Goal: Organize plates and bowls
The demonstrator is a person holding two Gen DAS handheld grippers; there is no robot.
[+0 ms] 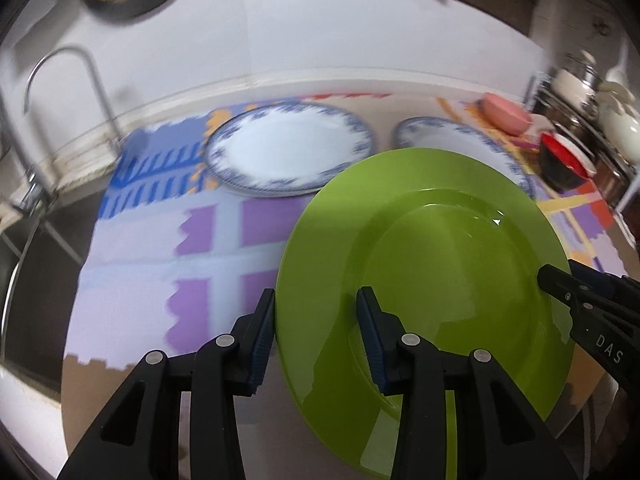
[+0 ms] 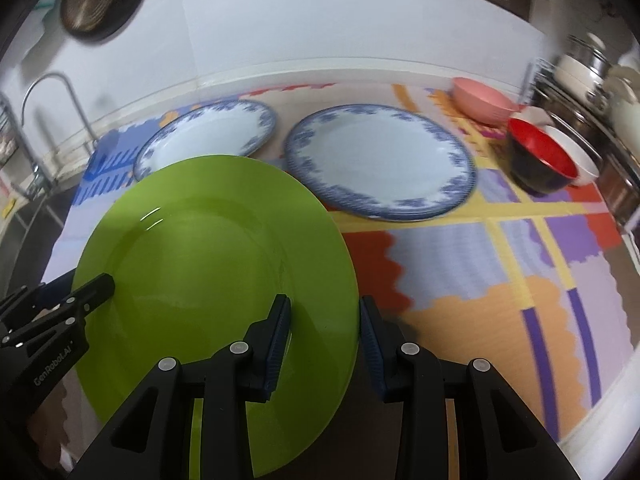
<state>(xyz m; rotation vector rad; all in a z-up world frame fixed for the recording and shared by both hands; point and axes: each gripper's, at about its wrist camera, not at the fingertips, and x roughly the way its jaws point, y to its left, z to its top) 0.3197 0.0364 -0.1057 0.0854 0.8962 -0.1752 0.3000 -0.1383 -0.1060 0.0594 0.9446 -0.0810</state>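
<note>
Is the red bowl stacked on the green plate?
No: the red bowl sits on the mat at the right, apart from the green plate.

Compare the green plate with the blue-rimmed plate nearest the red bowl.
The green plate is one plain colour; the blue-rimmed plate is white with a blue patterned border. The green plate is held off the mat, gripped at opposite rims by the left gripper and right gripper; the blue-rimmed plate lies flat on the patterned mat, untouched. Both are round, shallow and empty.
</note>
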